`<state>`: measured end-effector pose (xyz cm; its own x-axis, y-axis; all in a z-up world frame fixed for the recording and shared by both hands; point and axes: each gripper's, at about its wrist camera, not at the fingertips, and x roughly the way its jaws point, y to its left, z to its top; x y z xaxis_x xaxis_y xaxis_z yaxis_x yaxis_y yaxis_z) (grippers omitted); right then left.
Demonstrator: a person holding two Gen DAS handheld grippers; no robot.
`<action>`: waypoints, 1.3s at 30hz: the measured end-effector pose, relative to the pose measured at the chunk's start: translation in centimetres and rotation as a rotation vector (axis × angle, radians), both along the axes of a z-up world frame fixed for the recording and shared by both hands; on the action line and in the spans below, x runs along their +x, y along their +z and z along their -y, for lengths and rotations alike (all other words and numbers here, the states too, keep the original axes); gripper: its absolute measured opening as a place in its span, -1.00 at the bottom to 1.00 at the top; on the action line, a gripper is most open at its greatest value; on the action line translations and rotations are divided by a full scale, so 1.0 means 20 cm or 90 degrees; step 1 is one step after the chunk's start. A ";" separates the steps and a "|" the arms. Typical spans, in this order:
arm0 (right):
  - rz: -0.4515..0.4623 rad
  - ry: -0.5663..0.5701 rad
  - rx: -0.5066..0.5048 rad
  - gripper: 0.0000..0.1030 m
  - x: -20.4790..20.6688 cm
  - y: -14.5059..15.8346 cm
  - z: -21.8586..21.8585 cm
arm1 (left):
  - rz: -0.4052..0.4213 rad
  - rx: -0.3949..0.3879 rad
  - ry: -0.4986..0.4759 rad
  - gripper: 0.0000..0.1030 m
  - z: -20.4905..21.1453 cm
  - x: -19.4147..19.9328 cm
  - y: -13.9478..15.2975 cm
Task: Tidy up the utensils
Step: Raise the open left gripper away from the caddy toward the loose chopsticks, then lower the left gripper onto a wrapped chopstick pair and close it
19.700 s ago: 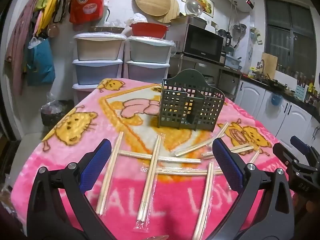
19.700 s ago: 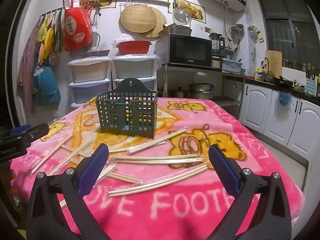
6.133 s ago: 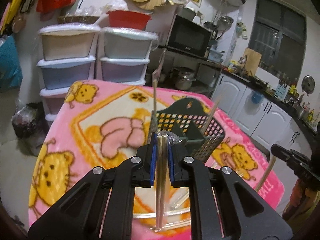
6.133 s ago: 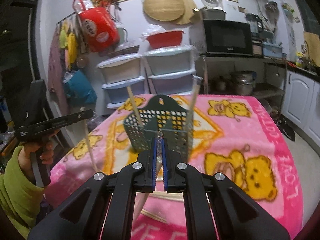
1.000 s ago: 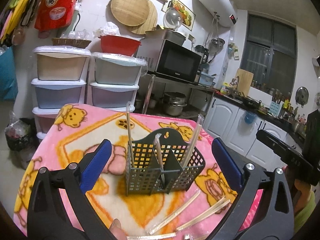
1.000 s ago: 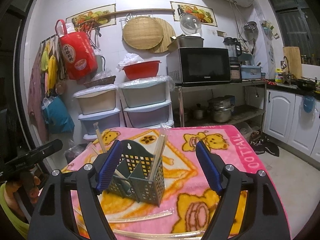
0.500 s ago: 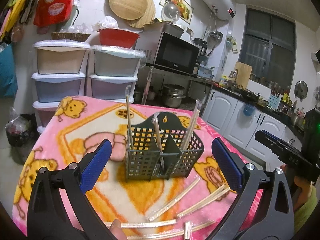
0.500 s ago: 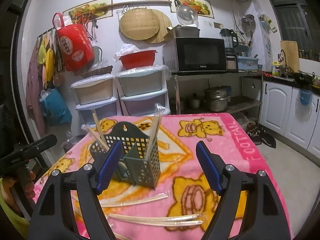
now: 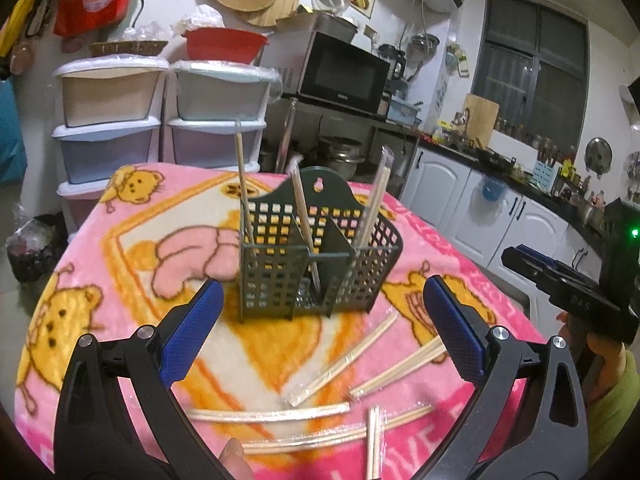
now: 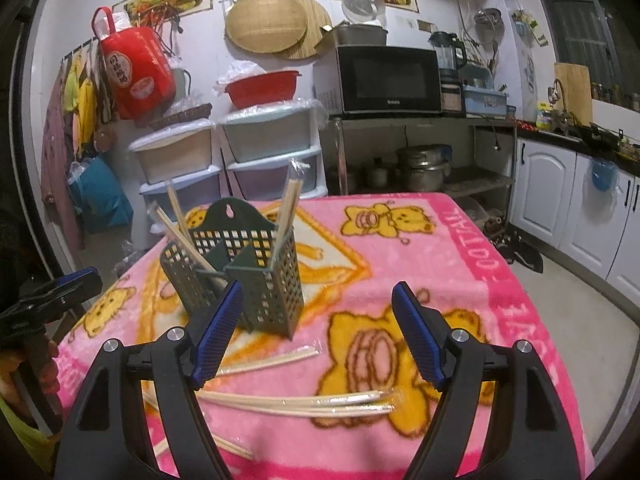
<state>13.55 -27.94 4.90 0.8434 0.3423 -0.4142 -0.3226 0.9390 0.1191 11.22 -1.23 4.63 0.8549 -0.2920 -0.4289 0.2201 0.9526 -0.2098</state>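
Note:
A dark green lattice utensil holder (image 9: pixel 316 256) stands on the pink blanket-covered table (image 9: pixel 120 248); it also shows in the right wrist view (image 10: pixel 244 276). Three wrapped chopstick pairs (image 9: pixel 302 216) stand upright in it. Several wrapped chopstick pairs (image 9: pixel 340 364) lie on the blanket in front of it; they also show in the right wrist view (image 10: pixel 296 400). My left gripper (image 9: pixel 320 332) is open and empty, above the loose chopsticks. My right gripper (image 10: pixel 318 334) is open and empty, above the chopsticks to the holder's right. It also shows at the left view's right edge (image 9: pixel 560 280).
Stacked plastic drawers (image 9: pixel 160 120) and a microwave (image 9: pixel 344 76) on a metal rack stand behind the table. White kitchen cabinets (image 10: pixel 580 208) run along the right. The table's right edge (image 10: pixel 540 320) drops to the floor.
Both grippers have moved lower and closer to the table; the holder and the loose chopsticks appear larger and nearer. Both stay open and empty.

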 end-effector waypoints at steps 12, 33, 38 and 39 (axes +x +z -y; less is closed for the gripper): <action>-0.056 -0.017 -0.009 0.43 0.03 -0.14 0.08 | -0.057 0.019 -0.063 0.79 0.13 0.03 -0.13; -0.170 -0.008 0.003 0.15 0.14 -0.33 0.21 | -0.227 0.029 -0.184 0.28 0.33 0.07 -0.46; -0.200 -0.001 0.002 0.12 0.18 -0.40 0.20 | -0.248 0.027 -0.195 0.19 0.36 0.08 -0.50; -0.207 0.001 0.000 0.11 0.19 -0.42 0.20 | -0.254 0.027 -0.194 0.19 0.36 0.09 -0.51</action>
<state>17.39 -31.95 -3.42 0.6658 0.3437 -0.6622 -0.2693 0.9384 0.2164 13.00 -8.52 -5.61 0.5007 -0.4781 -0.7216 0.4010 0.8669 -0.2962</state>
